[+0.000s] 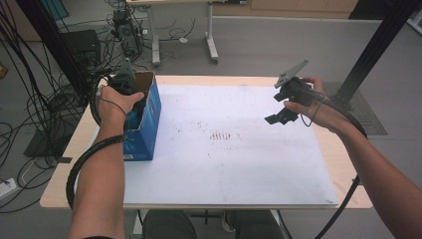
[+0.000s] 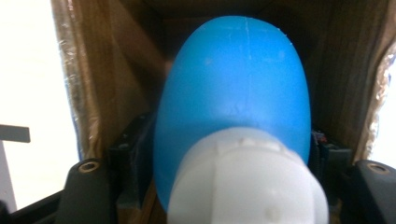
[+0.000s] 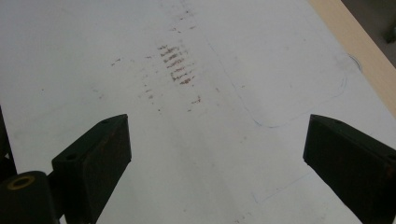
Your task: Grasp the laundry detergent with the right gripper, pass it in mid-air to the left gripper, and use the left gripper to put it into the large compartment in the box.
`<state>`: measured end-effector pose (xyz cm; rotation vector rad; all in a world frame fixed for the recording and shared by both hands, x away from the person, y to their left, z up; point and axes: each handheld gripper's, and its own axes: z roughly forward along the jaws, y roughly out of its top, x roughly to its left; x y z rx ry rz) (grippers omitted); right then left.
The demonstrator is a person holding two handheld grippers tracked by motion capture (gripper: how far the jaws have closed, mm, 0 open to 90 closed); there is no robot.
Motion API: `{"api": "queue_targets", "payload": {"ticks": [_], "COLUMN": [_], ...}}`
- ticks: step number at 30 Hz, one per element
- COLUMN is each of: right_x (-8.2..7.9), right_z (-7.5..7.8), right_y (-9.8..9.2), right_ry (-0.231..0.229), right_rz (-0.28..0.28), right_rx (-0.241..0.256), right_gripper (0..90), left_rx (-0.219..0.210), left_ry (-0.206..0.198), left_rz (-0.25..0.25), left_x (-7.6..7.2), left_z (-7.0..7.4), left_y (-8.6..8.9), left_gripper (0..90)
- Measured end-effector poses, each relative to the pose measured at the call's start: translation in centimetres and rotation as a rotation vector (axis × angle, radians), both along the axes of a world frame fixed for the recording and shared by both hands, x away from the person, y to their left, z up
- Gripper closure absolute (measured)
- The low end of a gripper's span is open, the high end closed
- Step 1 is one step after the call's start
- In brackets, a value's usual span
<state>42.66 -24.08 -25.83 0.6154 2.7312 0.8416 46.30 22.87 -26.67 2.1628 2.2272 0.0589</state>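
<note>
A blue cardboard box (image 1: 150, 122) stands open-topped at the left edge of the white mat (image 1: 234, 164). My left gripper (image 1: 128, 89) reaches down into it. In the left gripper view a blue bottle (image 2: 236, 79) with a white cap (image 2: 245, 182) sits between the jaws, which press on its sides, with the box's brown inner walls (image 2: 102, 70) around it. My right gripper (image 1: 279, 116) hovers over the mat's right part. Its jaws stand wide apart over the bare mat (image 3: 70, 70), nothing between them (image 3: 217, 156).
Brown smudges (image 1: 218, 135) mark the mat's middle. The wooden tabletop (image 1: 348, 164) shows around the mat. Cables (image 1: 30, 114) lie on the floor at left, a black post (image 1: 378, 45) rises at right, and another table's legs (image 1: 211, 45) stand behind.
</note>
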Motion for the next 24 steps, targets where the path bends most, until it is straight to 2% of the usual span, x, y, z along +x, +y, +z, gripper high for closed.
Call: {"api": "queue_targets", "payload": {"ticks": [3, 5, 6, 11, 12, 13, 14, 15, 18, 19, 20, 22, 23, 24], "right_x": [0.0, 0.1, 0.1, 0.2, 0.3, 0.3, 0.3, 0.4, 0.6, 0.8, 0.8, 1.0, 1.2, 1.2], "right_z": [0.1, 0.2, 0.2, 0.3, 0.3, 0.3, 0.3, 0.3, 0.3, 0.4, 0.4, 0.5, 0.5, 0.5], "right_y": [0.0, -0.1, -0.1, -0.2, -0.3, -0.4, -0.4, -0.4, -0.7, -0.8, -0.8, -1.0, -1.0, -1.0], "right_ry": [-0.002, -0.004, -0.004, -0.008, -0.008, -0.007, -0.007, -0.008, -0.004, -0.003, -0.003, -0.002, -0.004, -0.004], "right_rz": [0.002, 0.0, 0.0, -0.006, -0.008, -0.013, -0.013, -0.016, -0.025, -0.031, -0.031, -0.038, -0.039, -0.039], "right_rx": [0.0, 0.001, 0.001, 0.004, 0.001, 0.0, 0.0, -0.001, -0.008, -0.013, -0.013, -0.021, -0.027, -0.027], "right_gripper": [7.8, 7.8, 7.8, 7.8, 7.8, 7.8, 7.8, 7.8, 7.8, 7.8, 7.8, 7.8, 7.8, 7.8], "left_rx": [0.0, -0.003, -0.003, 0.028, 0.039, 0.042, 0.042, 0.042, 0.036, 0.024, 0.024, 0.013, 0.002, 0.002], "left_ry": [-0.007, -0.022, -0.022, -0.056, -0.064, -0.089, -0.089, -0.102, -0.153, -0.183, -0.183, -0.196, -0.206, -0.206], "left_rz": [-0.009, -0.021, -0.021, -0.046, -0.06, -0.076, -0.076, -0.082, -0.114, -0.144, -0.144, -0.171, -0.201, -0.201], "left_x": [-0.2, -0.4, -0.4, -0.5, -0.5, -0.5, -0.5, -0.4, -0.2, 0.0, 0.0, 0.3, 0.6, 0.6], "left_z": [0.6, 1.9, 1.9, 4.9, 5.8, 7.4, 7.4, 8.0, 10.4, 11.5, 11.5, 11.9, 12.1, 12.1], "left_y": [0.0, 0.0, 0.0, -0.5, -0.6, -1.1, -1.1, -1.4, -2.6, -3.9, -3.9, -5.0, -6.2, -6.2], "left_gripper": [29.2, 26.6, 26.3, 25.9, 25.8, 25.1, 24.4, 24.4, 22.2, 20.9, 19.4, 18.9, 17.3, 16.2]}}
